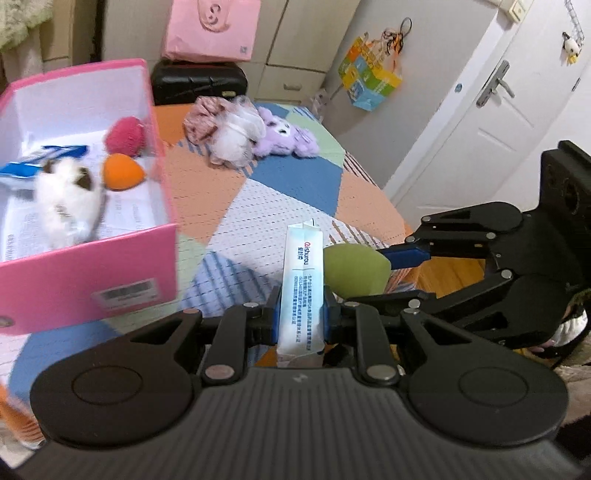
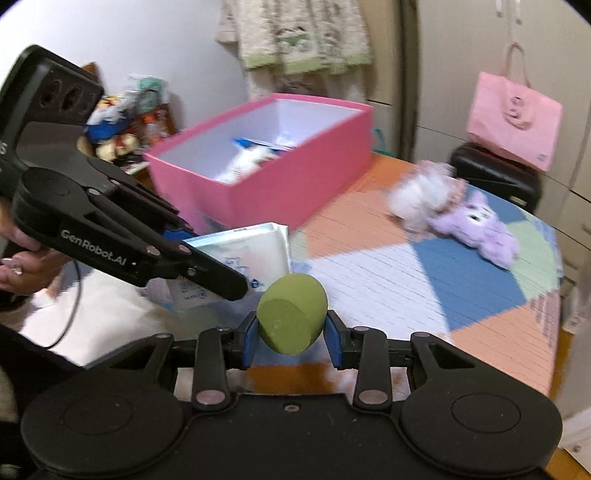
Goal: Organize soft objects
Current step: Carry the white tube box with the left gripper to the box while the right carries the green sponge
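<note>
My left gripper [image 1: 301, 317] is shut on a white tissue pack [image 1: 301, 291], held upright above the table; the pack also shows in the right wrist view [image 2: 255, 254]. My right gripper [image 2: 291, 336] is shut on a green egg-shaped sponge [image 2: 291, 314], which also shows in the left wrist view [image 1: 354, 269], just right of the pack. The pink box [image 1: 85, 266] stands to the left and holds a pink ball [image 1: 123, 136], an orange sponge [image 1: 122, 171], a white plush [image 1: 66, 199] and a blue pack [image 1: 33, 164]. The box also appears in the right wrist view [image 2: 280, 184].
A purple plush [image 1: 284, 136], a white fluffy toy [image 1: 236, 136] and a pink scrunchie [image 1: 199, 122] lie at the far side of the patchwork-covered table [image 1: 288, 192]. A black case [image 1: 199, 81] and pink bag [image 1: 212, 27] stand behind. A door [image 1: 498, 110] is right.
</note>
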Available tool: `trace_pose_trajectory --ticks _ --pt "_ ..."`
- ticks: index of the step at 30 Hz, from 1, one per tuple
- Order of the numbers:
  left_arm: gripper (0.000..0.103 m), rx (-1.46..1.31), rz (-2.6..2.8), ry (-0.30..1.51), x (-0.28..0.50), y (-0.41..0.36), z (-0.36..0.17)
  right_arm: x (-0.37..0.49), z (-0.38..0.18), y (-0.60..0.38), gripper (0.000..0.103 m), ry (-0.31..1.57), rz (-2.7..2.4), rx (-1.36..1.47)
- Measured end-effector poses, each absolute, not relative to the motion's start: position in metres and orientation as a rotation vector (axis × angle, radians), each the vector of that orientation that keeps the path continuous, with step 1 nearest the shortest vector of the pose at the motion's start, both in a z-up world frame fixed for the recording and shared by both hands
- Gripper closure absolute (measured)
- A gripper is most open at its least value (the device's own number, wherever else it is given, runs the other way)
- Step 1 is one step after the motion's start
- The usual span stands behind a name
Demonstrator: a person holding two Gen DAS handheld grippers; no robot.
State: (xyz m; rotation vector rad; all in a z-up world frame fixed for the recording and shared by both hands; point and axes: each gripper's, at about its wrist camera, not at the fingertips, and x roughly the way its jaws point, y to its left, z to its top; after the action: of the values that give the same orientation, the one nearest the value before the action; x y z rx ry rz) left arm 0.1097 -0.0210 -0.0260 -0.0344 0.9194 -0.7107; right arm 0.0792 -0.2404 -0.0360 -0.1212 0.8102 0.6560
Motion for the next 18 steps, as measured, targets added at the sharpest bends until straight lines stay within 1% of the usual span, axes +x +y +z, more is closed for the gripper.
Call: trace_pose_trajectory --ticks 10,18 --pt "0.084 -0.084 -0.632 0.783 0.087 0.039 0.012 0.077 -0.003 -0.196 0.062 0.755 0.772 -0.109" --pt "0.084 -0.14 -0.577 0.698 0.098 0.074 0.026 0.095 0.017 -0.167 0.062 0.676 0.839 -0.135"
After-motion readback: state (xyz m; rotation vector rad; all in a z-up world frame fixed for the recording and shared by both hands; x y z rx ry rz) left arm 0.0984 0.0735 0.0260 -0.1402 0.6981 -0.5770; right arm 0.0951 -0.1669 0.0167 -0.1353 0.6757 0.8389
